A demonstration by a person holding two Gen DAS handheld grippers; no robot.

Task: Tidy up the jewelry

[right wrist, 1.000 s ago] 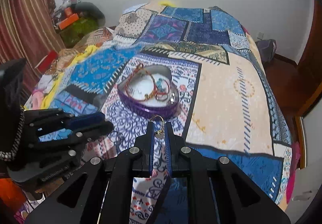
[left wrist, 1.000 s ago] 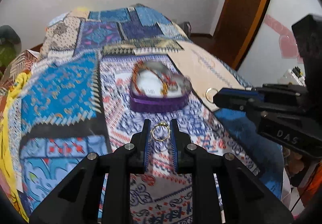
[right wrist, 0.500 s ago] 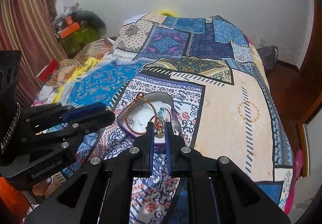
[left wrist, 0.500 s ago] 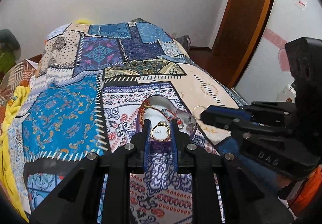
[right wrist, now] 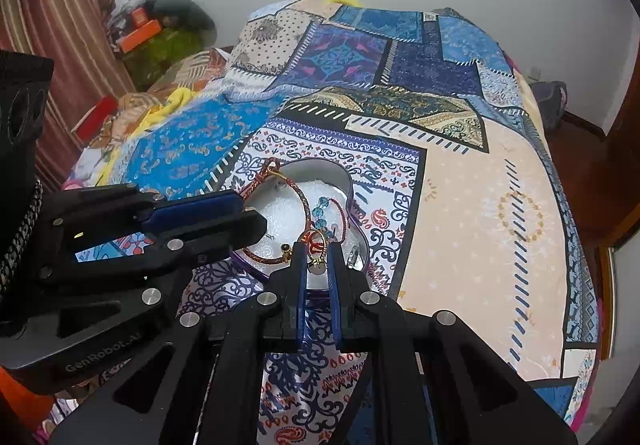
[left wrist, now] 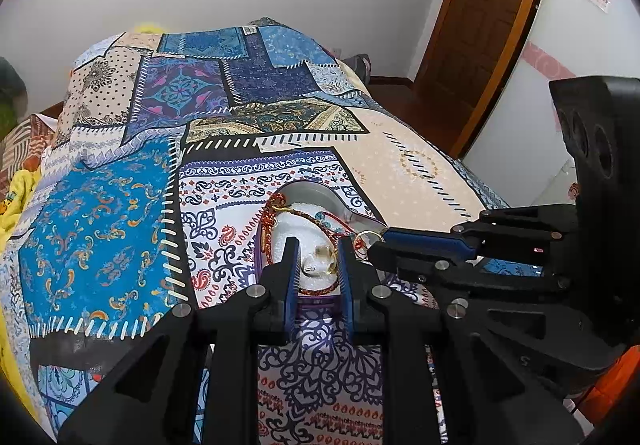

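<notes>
I see the patchwork bed (right wrist: 480, 205) carrying the heart-shaped jewelry box (right wrist: 352, 189). My left tongs (left wrist: 316, 265) are parted over it, a gold ring (left wrist: 326, 259) loose between them; my right tongs (right wrist: 318, 265) pinch another ring (right wrist: 316, 245).

Box (right wrist: 352, 189): heart-shaped, purple wall, white foam lining, lid off, lying flat on the bedspread

Cord bracelet (right wrist: 306, 205): red-gold braided loop, lying inside the box, one end draped over the far rim

Bead strand (right wrist: 321, 211): teal beads on red cord, resting on the foam near the right wall

Ring (left wrist: 326, 265): gold, blurred, above the foam at the near end of the box; whether it touches the lining cannot be told

Second ring (right wrist: 317, 245): gold with a small setting, upright, over the box's near rim
</notes>
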